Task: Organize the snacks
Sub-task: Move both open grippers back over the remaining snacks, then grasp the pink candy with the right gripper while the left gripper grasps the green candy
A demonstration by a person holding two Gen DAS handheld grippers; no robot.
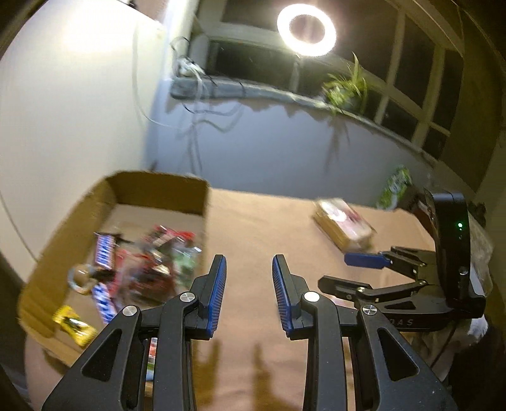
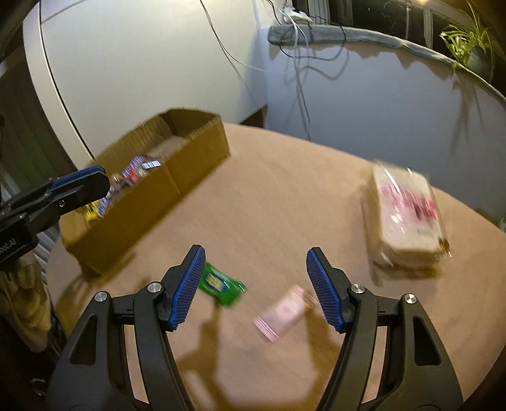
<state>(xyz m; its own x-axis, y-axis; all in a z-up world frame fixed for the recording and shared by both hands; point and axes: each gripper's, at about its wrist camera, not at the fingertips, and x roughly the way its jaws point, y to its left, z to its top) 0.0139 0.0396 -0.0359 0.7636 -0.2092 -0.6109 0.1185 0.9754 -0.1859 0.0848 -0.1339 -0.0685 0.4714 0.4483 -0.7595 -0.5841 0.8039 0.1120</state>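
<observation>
An open cardboard box (image 1: pixel 158 186) (image 2: pixel 151 208) sits at the left of the round table and holds several snack bars (image 1: pixel 139 262). My left gripper (image 1: pixel 249 294) is open and empty, just right of the box; it also shows in the right wrist view (image 2: pixel 91 180), above the box's near end. My right gripper (image 2: pixel 256 284) is open and empty above a green packet (image 2: pixel 224 286) and a pink packet (image 2: pixel 281 316) lying on the table. It also shows in the left wrist view (image 1: pixel 351 268), open. A large wrapped pack with pink print (image 2: pixel 404 218) (image 1: pixel 344 224) lies at the right.
A green and white bag (image 1: pixel 395 186) stands at the table's far right edge. A wall with hanging cables (image 2: pixel 300 63), a window sill with a plant (image 1: pixel 344 85) and a ring light (image 1: pixel 306 29) are behind. A white cabinet (image 2: pixel 126 63) stands behind the box.
</observation>
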